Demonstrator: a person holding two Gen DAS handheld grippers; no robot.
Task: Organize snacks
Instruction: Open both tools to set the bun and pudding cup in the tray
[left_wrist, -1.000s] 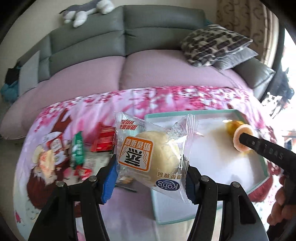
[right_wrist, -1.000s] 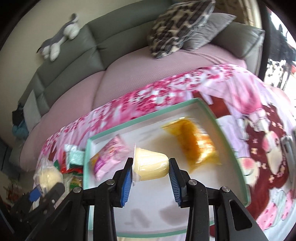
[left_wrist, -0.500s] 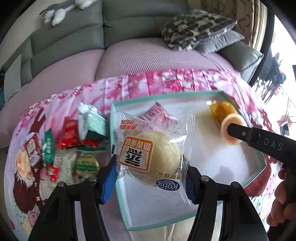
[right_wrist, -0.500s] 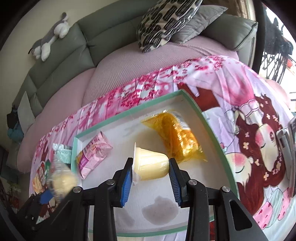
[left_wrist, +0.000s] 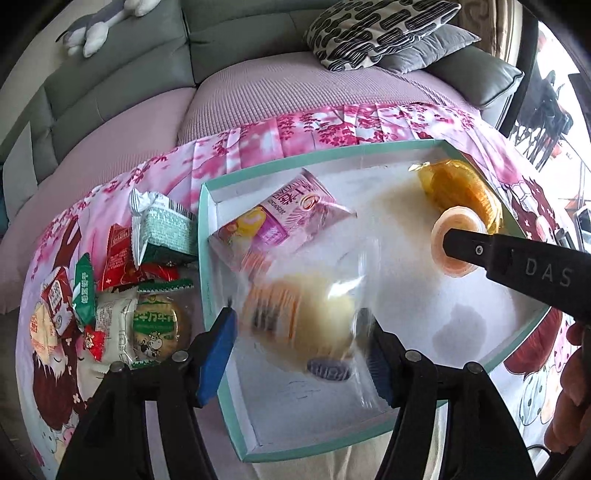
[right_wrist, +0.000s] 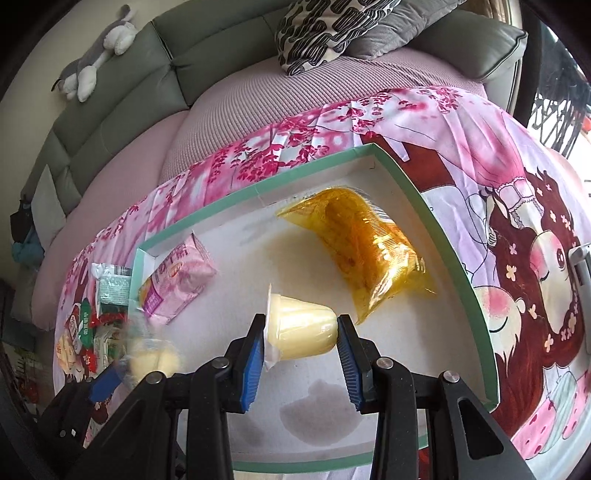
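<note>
Two hand-held grippers work over a shallow white tray (left_wrist: 207, 258) with a teal rim, which sits on a surface covered by a pink cartoon cloth (right_wrist: 517, 229).

From the left wrist view, the left hand-held gripper (left_wrist: 301, 352) has its blue-padded jaws spread wide. Between them a clear-wrapped bun (left_wrist: 306, 314) appears heavily blurred, over the near left part of the tray; whether the pads touch it cannot be told. The same bun shows as a blur at the tray's near left corner in the right wrist view (right_wrist: 153, 360).

The right hand-held gripper (right_wrist: 301, 332) is clamped on a pale yellow jelly cup (right_wrist: 301, 328), held sideways with its foil lid against the left pad, over the middle of the tray. In the left wrist view this gripper enters as a black bar from the right, with the cup (left_wrist: 456, 243) at its tip.

Inside the tray, a pink packet (left_wrist: 280, 218) lies in the far left corner and an orange bag (right_wrist: 365, 247) lies toward the far right corner. A grey stain (right_wrist: 317, 415) marks the tray floor near its front edge.

Left of the tray, outside its rim, a pile of small snacks (left_wrist: 122, 291) lies on the cloth, with a green-and-white pouch (left_wrist: 162, 229) just beside the rim.

Beyond the tray stands a sofa (left_wrist: 258, 96) with a patterned cushion (left_wrist: 380, 29) and a plush toy (right_wrist: 92, 62).
</note>
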